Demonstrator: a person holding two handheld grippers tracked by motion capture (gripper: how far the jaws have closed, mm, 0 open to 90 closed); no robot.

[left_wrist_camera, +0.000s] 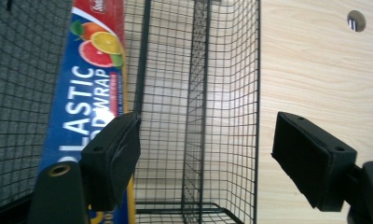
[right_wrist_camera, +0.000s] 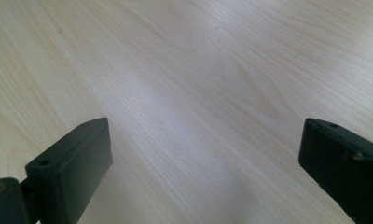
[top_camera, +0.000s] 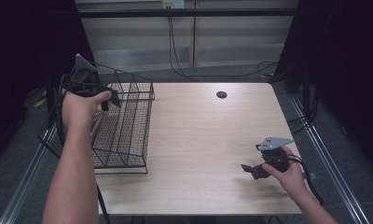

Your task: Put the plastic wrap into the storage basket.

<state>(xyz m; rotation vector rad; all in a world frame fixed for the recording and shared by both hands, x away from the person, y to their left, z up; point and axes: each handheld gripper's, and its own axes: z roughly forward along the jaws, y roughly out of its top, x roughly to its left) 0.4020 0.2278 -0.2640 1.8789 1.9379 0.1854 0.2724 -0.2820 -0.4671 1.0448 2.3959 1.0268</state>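
Note:
A black wire basket (top_camera: 128, 126) stands on the left part of the wooden table (top_camera: 203, 135). Inside it, along its left wall, lies a long blue box of plastic wrap (left_wrist_camera: 82, 93) with citrus fruit printed on it; a sliver of that plastic wrap box (top_camera: 97, 120) shows beside the hand. My left gripper (left_wrist_camera: 205, 135) hangs over the basket's (left_wrist_camera: 226, 93) top, open, nothing between its pads, the box just beside its left jaw. In the high view the left gripper (top_camera: 104, 99) is at the basket's far left corner. My right gripper (top_camera: 248, 169) rests low over the table's front right, open and empty (right_wrist_camera: 203, 140).
A round cable hole (top_camera: 221, 94) sits near the table's far edge, right of the basket. Bare wood spreads between the basket and the right hand. Cables trail on the floor behind the table, and dark curtains hang at both sides.

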